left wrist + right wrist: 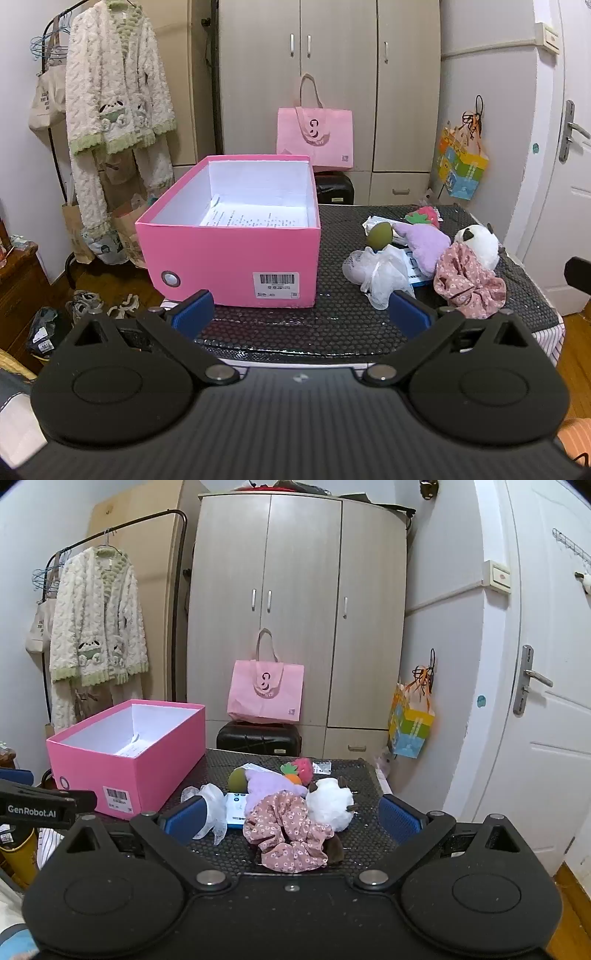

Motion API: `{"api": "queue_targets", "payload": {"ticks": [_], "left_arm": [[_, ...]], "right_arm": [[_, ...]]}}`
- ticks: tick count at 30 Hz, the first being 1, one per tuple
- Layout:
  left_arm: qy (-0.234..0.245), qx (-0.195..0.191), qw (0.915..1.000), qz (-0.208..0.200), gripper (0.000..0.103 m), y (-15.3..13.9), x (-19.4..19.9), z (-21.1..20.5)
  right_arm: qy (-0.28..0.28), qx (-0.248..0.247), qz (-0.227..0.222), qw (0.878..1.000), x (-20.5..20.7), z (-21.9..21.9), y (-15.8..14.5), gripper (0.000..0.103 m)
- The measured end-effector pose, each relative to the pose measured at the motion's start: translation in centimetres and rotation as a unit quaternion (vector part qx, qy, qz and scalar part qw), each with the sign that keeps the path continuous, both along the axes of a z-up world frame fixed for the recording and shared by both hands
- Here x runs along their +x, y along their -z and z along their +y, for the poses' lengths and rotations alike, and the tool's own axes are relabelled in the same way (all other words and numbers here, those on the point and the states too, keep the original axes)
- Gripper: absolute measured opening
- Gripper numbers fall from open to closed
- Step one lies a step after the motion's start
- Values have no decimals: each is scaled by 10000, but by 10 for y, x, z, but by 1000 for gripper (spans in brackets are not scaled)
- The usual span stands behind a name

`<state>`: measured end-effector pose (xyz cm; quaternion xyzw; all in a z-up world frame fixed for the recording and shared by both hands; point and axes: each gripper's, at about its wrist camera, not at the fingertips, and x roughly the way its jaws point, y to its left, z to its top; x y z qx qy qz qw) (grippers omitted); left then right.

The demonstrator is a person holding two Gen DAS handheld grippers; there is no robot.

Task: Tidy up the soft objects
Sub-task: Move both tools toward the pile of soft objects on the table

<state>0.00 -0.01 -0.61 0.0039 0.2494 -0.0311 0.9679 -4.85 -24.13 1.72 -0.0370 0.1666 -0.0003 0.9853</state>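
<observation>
An open pink box [236,254] [122,760] stands on the left of the black mat, with only a printed paper inside. To its right lies a heap of soft things: a pink floral scrunchie [291,830] [469,284], a white plush ball [330,803] [478,242], a purple plush [424,243] [271,784], a white mesh pouf [376,275] [214,810], an olive sponge [380,236] and a strawberry plush [301,770]. My left gripper [301,315] is open, before the box. My right gripper [291,818] is open, with the scrunchie lying between its fingers, untouched.
A pink tote bag [266,692] sits on a black suitcase [258,738] before the wardrobe. A fluffy robe [114,96] hangs on a rack at the left. A white door [546,701] is at the right. Shoes [85,302] lie on the floor.
</observation>
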Motion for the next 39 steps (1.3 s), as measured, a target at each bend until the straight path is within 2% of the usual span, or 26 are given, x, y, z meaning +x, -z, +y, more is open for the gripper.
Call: {"api": "queue_targets", "payload": {"ticks": [16, 39], "left_arm": [[-196, 99, 9996, -183, 103, 0, -5, 2], [-352, 107, 9993, -107, 103, 6, 0, 7]], "right_arm": [[173, 133, 185, 9996, 10, -3, 4, 101], [333, 100, 299, 9989, 17, -4, 12, 101]]}}
